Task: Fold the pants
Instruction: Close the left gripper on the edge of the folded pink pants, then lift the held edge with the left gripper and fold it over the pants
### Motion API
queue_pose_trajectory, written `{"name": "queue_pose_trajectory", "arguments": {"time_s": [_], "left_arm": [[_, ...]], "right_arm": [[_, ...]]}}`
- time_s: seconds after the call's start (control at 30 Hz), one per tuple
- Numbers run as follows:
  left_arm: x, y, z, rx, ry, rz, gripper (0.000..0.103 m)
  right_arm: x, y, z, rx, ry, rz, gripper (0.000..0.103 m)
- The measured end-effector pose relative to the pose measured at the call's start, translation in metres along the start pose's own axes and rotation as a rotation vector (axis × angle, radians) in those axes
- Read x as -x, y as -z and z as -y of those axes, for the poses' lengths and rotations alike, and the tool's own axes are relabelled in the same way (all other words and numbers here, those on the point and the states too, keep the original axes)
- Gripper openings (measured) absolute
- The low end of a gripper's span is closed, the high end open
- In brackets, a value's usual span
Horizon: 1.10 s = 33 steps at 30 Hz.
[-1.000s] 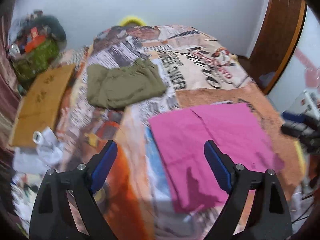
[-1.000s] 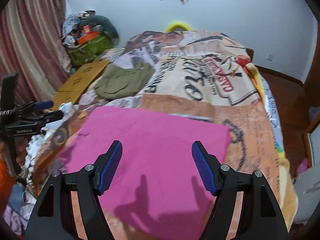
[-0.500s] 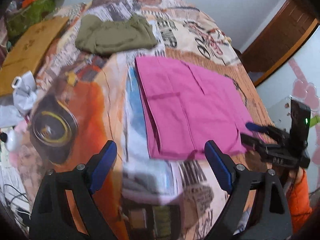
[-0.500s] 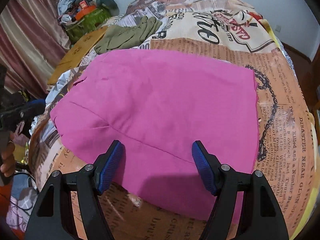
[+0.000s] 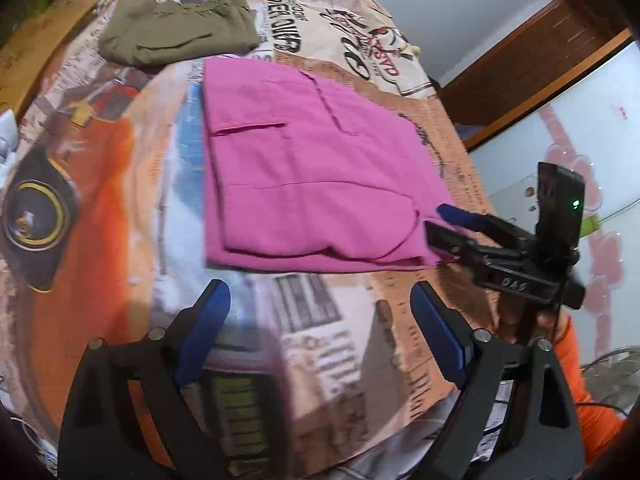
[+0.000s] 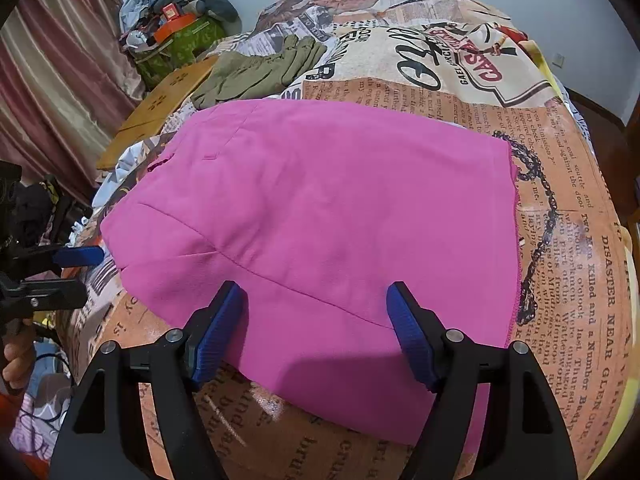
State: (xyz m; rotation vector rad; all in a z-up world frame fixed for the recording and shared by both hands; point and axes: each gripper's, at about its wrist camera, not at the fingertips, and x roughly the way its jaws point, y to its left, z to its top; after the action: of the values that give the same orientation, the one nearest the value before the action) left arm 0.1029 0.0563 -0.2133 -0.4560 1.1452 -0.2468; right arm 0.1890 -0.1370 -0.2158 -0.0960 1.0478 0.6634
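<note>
Folded pink pants [image 5: 312,176] lie flat on a newsprint-patterned bedspread [image 5: 100,160]. My left gripper [image 5: 320,292] hovers open over the bedspread just short of the pants' near fold, nothing between its fingers. At the pants' right corner the right gripper [image 5: 440,222] touches or nearly touches the cloth. In the right wrist view the pink pants [image 6: 320,208] fill the middle. My right gripper [image 6: 314,290] stands over their near edge, jaws opening, pads not pressing the cloth. The left gripper [image 6: 76,272] shows at the left edge, beside the pants.
Folded olive pants [image 6: 256,72] lie farther up the bedspread [image 6: 440,92]. Left of the bed are a cardboard sheet [image 6: 160,112], a stuffed green bag [image 6: 180,44] and a striped curtain [image 6: 48,80]. A wooden door frame [image 5: 540,52] stands right. An orange sleeve [image 5: 576,380] holds the right gripper.
Both grippers have tipped downward and sunk toward the bed, so the pink pants now sit closer and larger. The left one swung toward the pants' near corner. The pants have not moved.
</note>
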Motion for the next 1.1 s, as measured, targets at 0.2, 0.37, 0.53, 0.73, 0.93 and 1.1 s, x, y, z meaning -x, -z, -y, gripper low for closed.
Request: {"name": "queue_pose_trajectory", "arguments": {"time_s": [0.2,0.37,0.53,0.73,0.93,1.1], "left_arm": [[-0.013,-0.016,-0.005,0.075,0.041,0.009,0.091],[-0.020,-0.030,-0.011,0.135,0.062,0.033,0.091],[-0.025,-0.039,-0.007,0.133,0.004,0.065,0.068],[-0.026,-0.044,-0.013,0.143,-0.046,0.077,0.037],[-0.013,-0.051,-0.015,0.139,-0.117,0.145,0.024],[0.011,-0.056,-0.016,0.060,-0.290,0.247,0.019]], "right_arm": [[0.000,0.001,0.000,0.004,0.000,0.001,0.072],[0.001,0.001,0.000,0.003,-0.004,0.001,0.072],[0.001,0.002,0.000,0.003,-0.005,0.002,0.072],[0.001,0.002,-0.001,-0.001,-0.010,0.005,0.072],[0.007,0.002,-0.001,-0.016,-0.037,0.011,0.072],[0.014,0.000,0.002,-0.020,-0.034,0.023,0.072]]}}
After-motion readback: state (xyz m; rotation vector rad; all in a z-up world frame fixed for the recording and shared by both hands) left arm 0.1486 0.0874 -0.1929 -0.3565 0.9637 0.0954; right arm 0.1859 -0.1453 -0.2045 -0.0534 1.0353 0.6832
